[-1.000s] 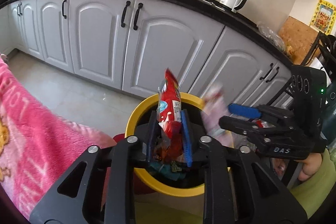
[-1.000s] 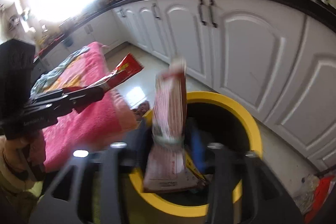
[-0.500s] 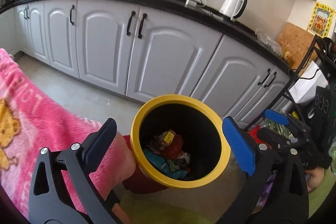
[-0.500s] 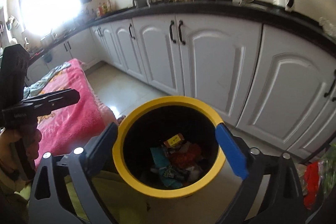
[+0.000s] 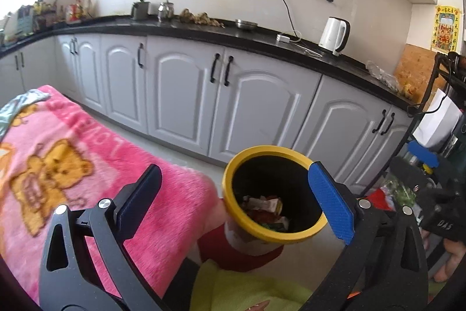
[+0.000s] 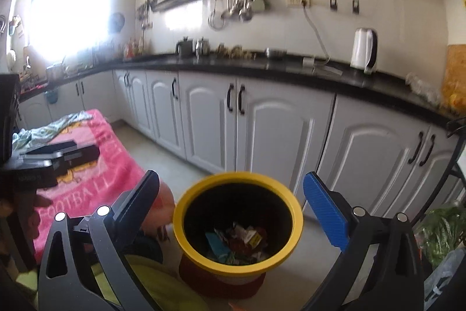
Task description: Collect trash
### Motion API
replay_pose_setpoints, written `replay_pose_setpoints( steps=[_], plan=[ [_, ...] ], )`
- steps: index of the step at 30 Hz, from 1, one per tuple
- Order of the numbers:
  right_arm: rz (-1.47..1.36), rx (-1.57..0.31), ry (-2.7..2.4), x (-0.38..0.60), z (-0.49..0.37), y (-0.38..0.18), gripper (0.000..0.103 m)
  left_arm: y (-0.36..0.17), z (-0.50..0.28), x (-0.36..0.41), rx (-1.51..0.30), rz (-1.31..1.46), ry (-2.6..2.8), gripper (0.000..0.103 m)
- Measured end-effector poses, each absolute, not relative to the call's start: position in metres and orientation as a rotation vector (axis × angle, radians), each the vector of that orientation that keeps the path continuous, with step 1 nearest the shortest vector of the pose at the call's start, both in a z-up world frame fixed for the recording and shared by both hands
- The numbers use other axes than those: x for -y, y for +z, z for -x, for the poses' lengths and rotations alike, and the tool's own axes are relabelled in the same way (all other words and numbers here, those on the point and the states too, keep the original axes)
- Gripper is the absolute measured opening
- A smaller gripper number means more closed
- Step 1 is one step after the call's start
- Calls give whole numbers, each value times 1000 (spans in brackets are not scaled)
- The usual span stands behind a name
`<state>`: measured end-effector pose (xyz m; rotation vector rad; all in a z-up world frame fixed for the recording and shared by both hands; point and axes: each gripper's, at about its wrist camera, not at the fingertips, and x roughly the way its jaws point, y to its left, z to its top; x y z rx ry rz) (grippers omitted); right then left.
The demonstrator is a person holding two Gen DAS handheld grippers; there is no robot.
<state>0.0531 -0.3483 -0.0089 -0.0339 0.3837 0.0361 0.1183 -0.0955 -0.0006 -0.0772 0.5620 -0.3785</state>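
Observation:
A yellow-rimmed black trash bin stands on the floor, also in the right wrist view. Crumpled wrappers lie at its bottom, also seen in the right wrist view. My left gripper is open and empty, above and in front of the bin. My right gripper is open and empty, its jaws wide on either side of the bin. The right gripper shows at the right edge of the left wrist view; the left one shows at the left of the right wrist view.
A pink bear-print blanket covers a surface left of the bin. Grey kitchen cabinets under a black counter run behind. A white kettle stands on the counter. A black rack and green bags are at the right.
Both grippers opened and let go of the red and the pale wrapper, which dropped into the bin. Both grippers then drew back and up from the bin.

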Motion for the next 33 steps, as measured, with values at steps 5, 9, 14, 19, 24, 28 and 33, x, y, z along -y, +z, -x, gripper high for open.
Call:
replay_pose_setpoints(
  steps=[5,9,14,19,24,28,33],
  plan=[
    [37,-300,10,332,-29,-6,97,2,-94,83,-510,73,-319,92],
    [53,-250,7,325,-15,-6,97,3,-80,73,-468,82,-271,92],
    [-1,-228,-15,324,-1,-12,97,4,-63,64,-397,87,-226,92],
    [3,-251,-27,317,4,-21,97,5,-54,61,-366,103,-251,92],
    [9,-254,-39,315,4,-23,97,7,-50,63,-344,89,-253,92],
    [10,-268,-42,313,4,-25,97,7,-48,64,-331,83,-257,92],
    [10,-268,-40,313,4,-25,97,6,-48,64,-333,83,-252,92]
  ],
)
